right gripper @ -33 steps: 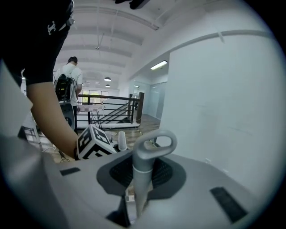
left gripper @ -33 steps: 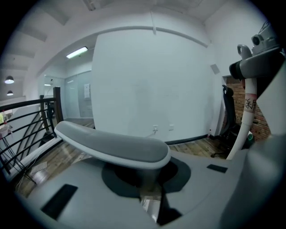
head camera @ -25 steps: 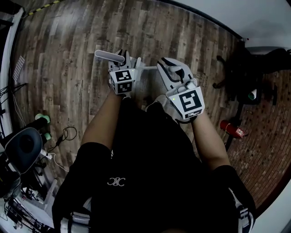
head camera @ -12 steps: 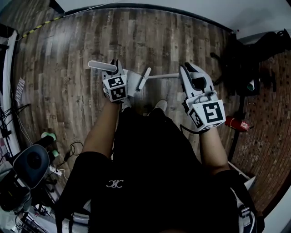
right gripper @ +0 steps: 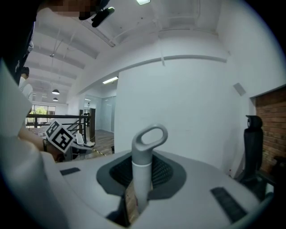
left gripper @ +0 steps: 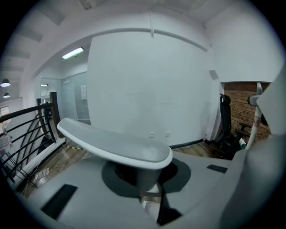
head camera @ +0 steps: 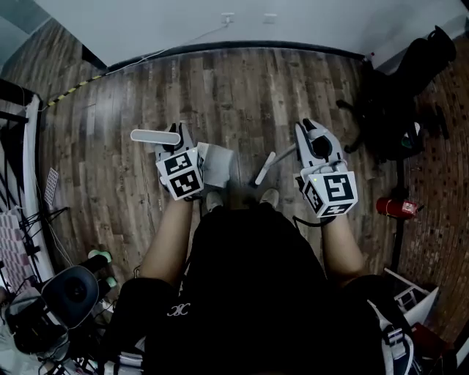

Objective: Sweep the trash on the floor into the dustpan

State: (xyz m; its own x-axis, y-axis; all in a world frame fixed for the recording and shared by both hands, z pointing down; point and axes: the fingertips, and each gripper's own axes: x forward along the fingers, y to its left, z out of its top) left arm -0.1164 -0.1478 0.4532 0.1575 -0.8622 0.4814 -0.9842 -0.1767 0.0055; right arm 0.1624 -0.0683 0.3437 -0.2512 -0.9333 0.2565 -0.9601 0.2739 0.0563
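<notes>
In the head view my left gripper (head camera: 178,140) is shut on the grey-white handle (head camera: 150,136) of a grey dustpan (head camera: 217,165), which hangs just in front of the person's body. My right gripper (head camera: 314,140) is shut on the handle of a small grey brush (head camera: 264,169), whose head points left toward the dustpan. The left gripper view shows the dustpan handle (left gripper: 117,146) lying across the jaws. In the right gripper view the brush handle (right gripper: 144,166), with a loop at its end, stands up between the jaws. I see no trash on the wooden floor (head camera: 242,95).
A black office chair (head camera: 387,110) and a red fire extinguisher (head camera: 396,207) stand at the right. A white wall (head camera: 220,22) runs along the top. A black railing (head camera: 18,124) is on the left. A black stool (head camera: 64,293) and cables are at the lower left.
Both grippers have moved apart, the right one to the right with the brush. The view has tilted up, so the wall now shows at the top.
</notes>
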